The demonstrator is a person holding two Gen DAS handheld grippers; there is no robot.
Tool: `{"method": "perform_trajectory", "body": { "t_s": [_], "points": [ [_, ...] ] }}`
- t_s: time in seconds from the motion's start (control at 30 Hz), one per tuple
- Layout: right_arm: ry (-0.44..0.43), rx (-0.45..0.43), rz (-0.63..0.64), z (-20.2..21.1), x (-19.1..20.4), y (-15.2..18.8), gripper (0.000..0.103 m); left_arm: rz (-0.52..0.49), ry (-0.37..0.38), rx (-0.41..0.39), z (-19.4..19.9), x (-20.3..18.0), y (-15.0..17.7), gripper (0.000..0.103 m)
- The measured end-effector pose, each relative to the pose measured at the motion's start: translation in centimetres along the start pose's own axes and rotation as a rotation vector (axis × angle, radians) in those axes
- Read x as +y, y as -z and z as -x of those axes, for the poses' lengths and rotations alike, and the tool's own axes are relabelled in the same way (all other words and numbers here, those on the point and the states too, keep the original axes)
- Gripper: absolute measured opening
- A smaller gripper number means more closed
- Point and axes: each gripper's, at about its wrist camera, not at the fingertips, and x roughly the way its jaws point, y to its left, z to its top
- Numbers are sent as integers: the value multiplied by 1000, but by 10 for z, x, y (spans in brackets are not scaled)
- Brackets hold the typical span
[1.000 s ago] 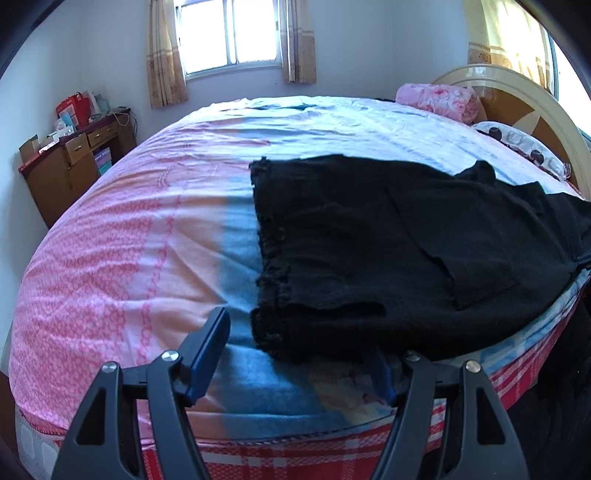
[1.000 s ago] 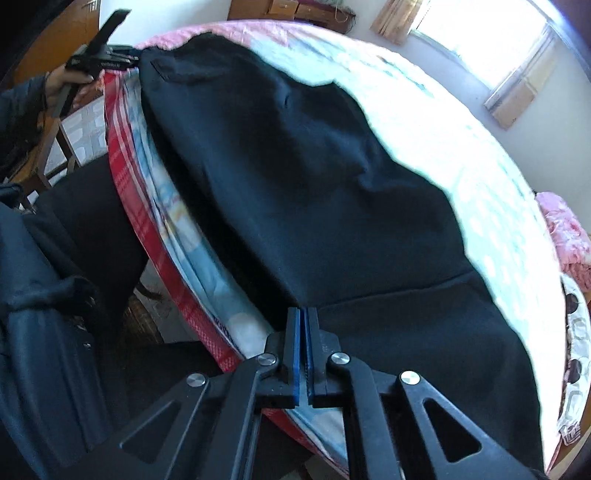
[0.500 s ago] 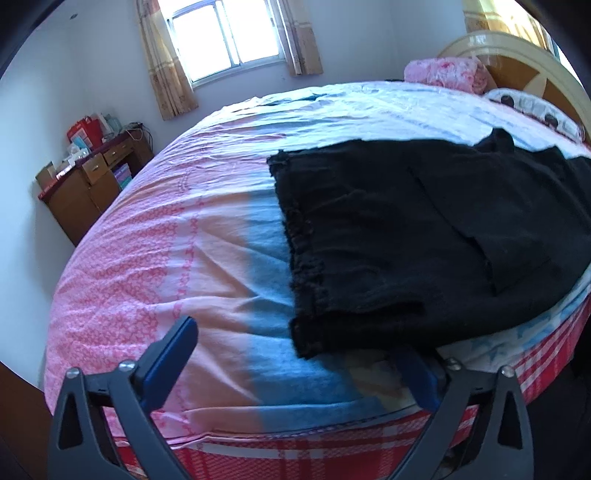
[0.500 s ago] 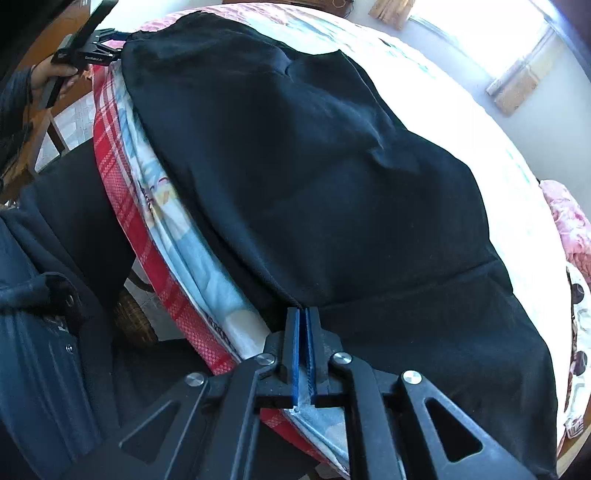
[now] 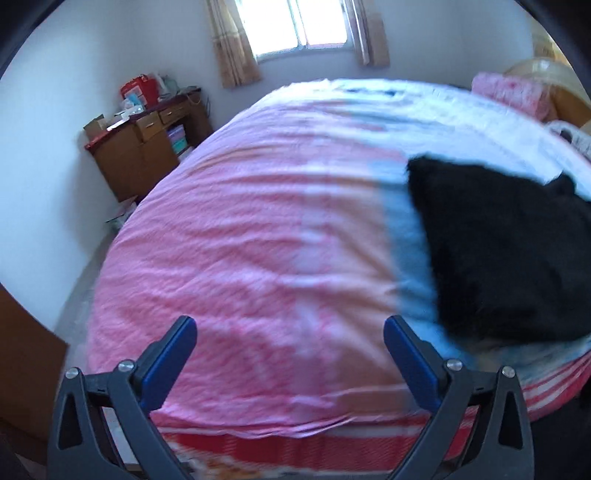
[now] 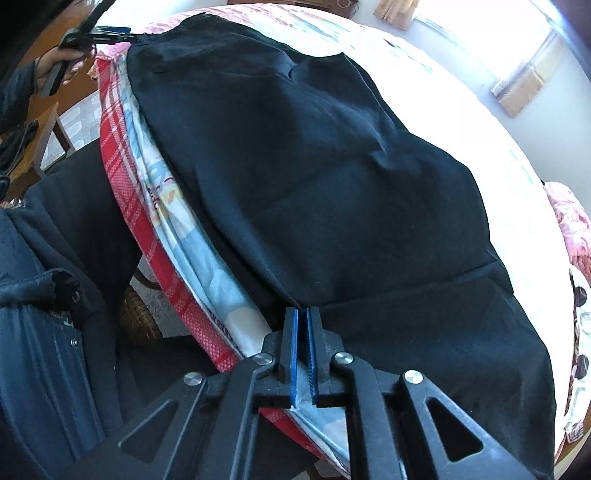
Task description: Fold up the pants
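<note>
In the right wrist view, the right gripper (image 6: pixel 302 325) sits nearest, its blue pads parting by a thin slit; the near edge of the black pants (image 6: pixel 325 192) lies right at the fingertips, and only pale bed sheet shows through the slit, so the pads do not look pressed on the cloth. Just left of it the bed (image 6: pixel 155 221) edge runs away in bands of red check and light blue print, and beside that stands the person in dark clothing (image 6: pixel 40 332), with a wicker basket (image 6: pixel 138 317) on the floor below. The pants spread flat over the near side of the bed from the fingertips to the far left corner. There a hand (image 6: pixel 61 64) holds the left gripper (image 6: pixel 110 31), seen small just beside the far end of the pants.

In the left wrist view, the left gripper (image 5: pixel 290 334) stands wide apart with nothing between its blue pads, over the pink bedcover (image 5: pixel 240 240). The pants (image 5: pixel 506 251) lie to the right of it, clear of both fingers, on a blue strip of the cover. Farther off, a pink pillow (image 5: pixel 506 92) rests at the right by the headboard. A wooden cabinet (image 5: pixel 144 147) with boxes on top stands at the left wall, and a curtained window (image 5: pixel 295 26) is farthest.
</note>
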Motion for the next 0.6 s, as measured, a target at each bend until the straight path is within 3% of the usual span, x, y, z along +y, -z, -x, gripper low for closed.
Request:
{"method": "perform_trajectory", "body": {
  "t_s": [0.03, 0.1, 0.2, 0.27, 0.33, 0.4, 0.47, 0.57, 0.6],
  "points": [
    [-4, -2, 1, 4, -2, -1, 14, 2, -6, -9, 2, 1, 1, 101],
    [-27, -24, -14, 17, -9, -4, 37, 23, 44, -73, 20, -3, -5, 98],
    [-59, -83, -44, 35, -19, -15, 40, 58, 193, -170, 41, -20, -27, 98],
    [-54, -104, -48, 37, -22, -24, 40, 92, 332, -177, 38, -35, -47, 98],
    [-46, -109, -50, 31, -21, -36, 40, 104, 391, -165, 26, -51, -66, 97],
    [-35, -104, -43, 23, -16, -45, 40, 94, 418, -131, 4, -67, -84, 86],
    [-36, -117, -31, 18, -8, -50, 40, 115, 437, -57, -21, -75, -97, 65],
    [-76, -135, -54, 15, -6, -56, 40, 173, 480, 59, -54, -78, -105, 50],
    [-83, -137, -64, 16, -8, -57, 40, 185, 491, 68, -57, -79, -106, 50]
  ]
}}
